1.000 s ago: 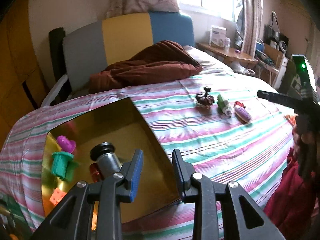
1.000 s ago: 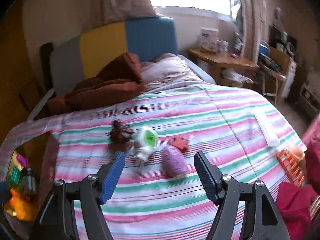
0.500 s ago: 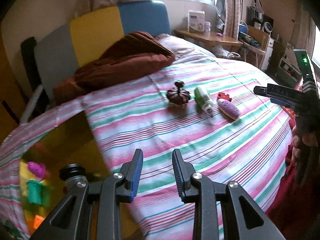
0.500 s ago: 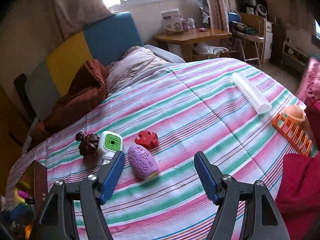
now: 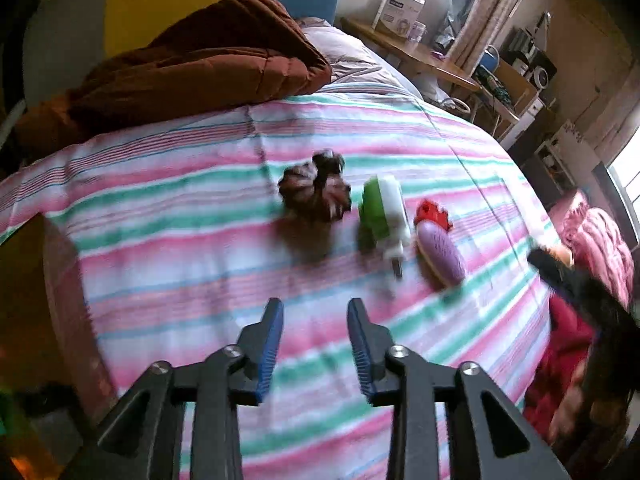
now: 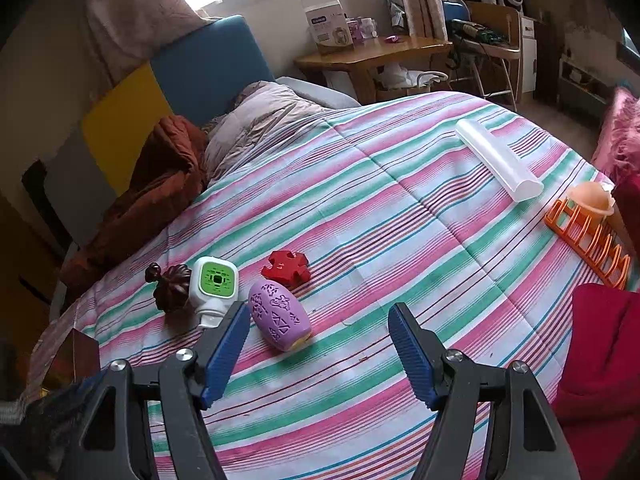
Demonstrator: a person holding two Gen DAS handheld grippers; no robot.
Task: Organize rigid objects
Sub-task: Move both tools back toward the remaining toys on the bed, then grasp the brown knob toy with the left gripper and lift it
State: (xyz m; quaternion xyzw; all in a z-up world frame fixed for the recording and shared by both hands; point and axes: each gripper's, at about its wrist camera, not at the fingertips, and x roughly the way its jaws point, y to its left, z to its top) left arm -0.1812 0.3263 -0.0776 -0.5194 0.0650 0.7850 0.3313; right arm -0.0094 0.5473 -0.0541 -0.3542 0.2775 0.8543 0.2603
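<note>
Left wrist view: the left gripper (image 5: 315, 322) hangs over the striped bedspread (image 5: 200, 280) with nothing between its blue pads — its jaws have just been opening and stand a little apart, released. Ahead of it, toward the middle of the bed, four small things lie in a row, all blurred in this view: a dark brown carved ornament (image 5: 316, 190), a white-and-green plug-in device (image 5: 384, 214) just beside it, a red jagged block (image 5: 432, 214) and a purple oval piece (image 5: 442, 254) touching or nearly touching that block. A brown quilt (image 5: 192, 64) is heaped along the head edge of the bed. At the left edge of the bed sits the corner of a cardboard box (image 5: 36, 300); its contents are too blurred to tell. The right gripper (image 5: 560, 276) shows as a dark smear at the bed's right edge.

In the right wrist view the right gripper (image 6: 318, 350) is spread wide and empty, the purple oval piece (image 6: 280, 316) lying on the bedspread (image 6: 400, 240) just beyond its left finger, not touched. Behind it stand the red jagged block (image 6: 286, 268), the white-and-green plug-in device (image 6: 212, 284) and the dark brown carved ornament (image 6: 170, 282). Well apart, near the right edge of the bed, lie a white tube (image 6: 498, 160) and an orange rack (image 6: 588, 236) with a peach-coloured cup (image 6: 592, 198) on it.
</note>
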